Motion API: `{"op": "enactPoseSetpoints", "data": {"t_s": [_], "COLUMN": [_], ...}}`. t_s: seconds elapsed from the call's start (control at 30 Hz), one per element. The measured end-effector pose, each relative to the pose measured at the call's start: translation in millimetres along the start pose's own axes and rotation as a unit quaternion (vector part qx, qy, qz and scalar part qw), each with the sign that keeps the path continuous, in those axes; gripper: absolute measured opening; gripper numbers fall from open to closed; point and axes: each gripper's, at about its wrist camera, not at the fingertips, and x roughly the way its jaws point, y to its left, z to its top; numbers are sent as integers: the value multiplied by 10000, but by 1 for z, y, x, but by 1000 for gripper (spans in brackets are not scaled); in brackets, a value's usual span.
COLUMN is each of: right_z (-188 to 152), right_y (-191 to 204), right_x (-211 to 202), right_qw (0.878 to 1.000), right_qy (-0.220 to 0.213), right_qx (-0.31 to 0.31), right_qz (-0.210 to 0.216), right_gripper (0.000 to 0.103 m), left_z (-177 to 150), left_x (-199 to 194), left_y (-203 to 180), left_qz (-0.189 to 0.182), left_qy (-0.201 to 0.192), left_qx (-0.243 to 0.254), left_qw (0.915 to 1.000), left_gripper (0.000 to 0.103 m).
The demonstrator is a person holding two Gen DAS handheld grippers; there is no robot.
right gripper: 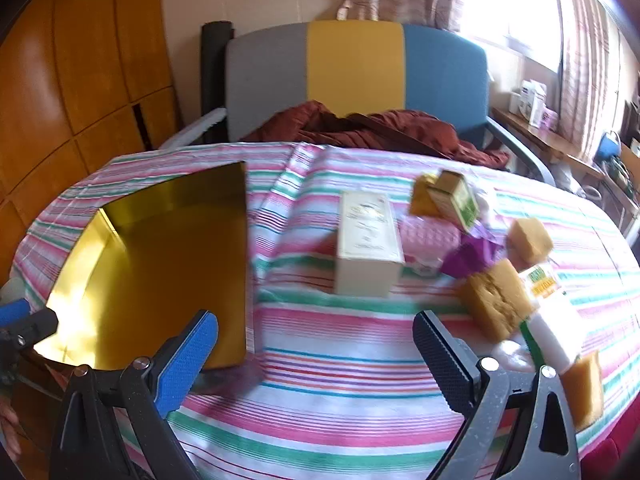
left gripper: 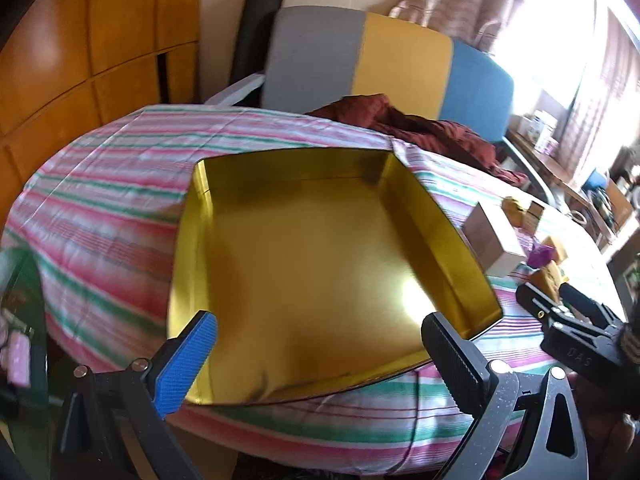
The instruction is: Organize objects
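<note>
Striped cloth [left gripper: 100,208] covers the table. From the left wrist, the left gripper [left gripper: 320,350] hangs spread wide and empty over the gold tin [left gripper: 304,248]. From the right wrist, the right gripper [right gripper: 316,346] gapes empty near a cream box [right gripper: 368,240], with sponges [right gripper: 496,300] to its right.

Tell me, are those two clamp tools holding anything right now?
Nothing. The left gripper hangs open over the empty gold metal tin; the right gripper is open above the striped tablecloth.
</note>
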Motion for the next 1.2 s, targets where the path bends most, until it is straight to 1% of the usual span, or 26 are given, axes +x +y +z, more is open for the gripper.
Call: {"op": "enactPoseSetpoints", "data": {"t_s": [0.1,0.2,0.23,0.37,0.43,0.5,0.63,0.77,0.93,1.07,1.2], "right_z": [-5,-9,-10,-16,-17,-18,-15,-11,-7,-3,6], "right_y": [-16,-32,-36,-63,-79,-94,-111,-128,-143,-151,-156], "right_x": [-2,-9,-12,-22,-28,-32,-39,-43,-43,-39,-37], "right_qw": [9999,9996,9993,9986,9977,9966,9946,9928,9912,9899,9899], "right_qy": [58,98,200,27,-40,-81,-49,-95,-50,6,29], "right_qx": [147,245,215,458,527,654,768,905,1021,1153,1237], "right_qz": [-38,-116,-213,-272,-425,-501,-699,-776,-843,-819,-689], "right_gripper": [100,100,100,100,100,100,100,100,100,100,100], "left_z": [10,22,27,41,46,53,66,79,86,87,87], "left_x": [1,9,12,22,29,39,54,75,105,134,160], "left_y": [-14,-30,-38,-61,-73,-90,-119,-157,-194,-216,-227], "left_qz": [-177,-282,-369,-593,-767,-860,-1141,-1400,-1464,-1278,-1093], "left_qy": [-7,131,183,309,422,553,678,811,1001,1137,1285], "left_qx": [179,383,431,623,729,864,1044,1284,1515,1667,1738], "left_qw": [9997,9988,9982,9958,9935,9910,9856,9784,9724,9711,9702], "left_gripper": [103,103,103,103,103,103,103,103,103,103,103]}}
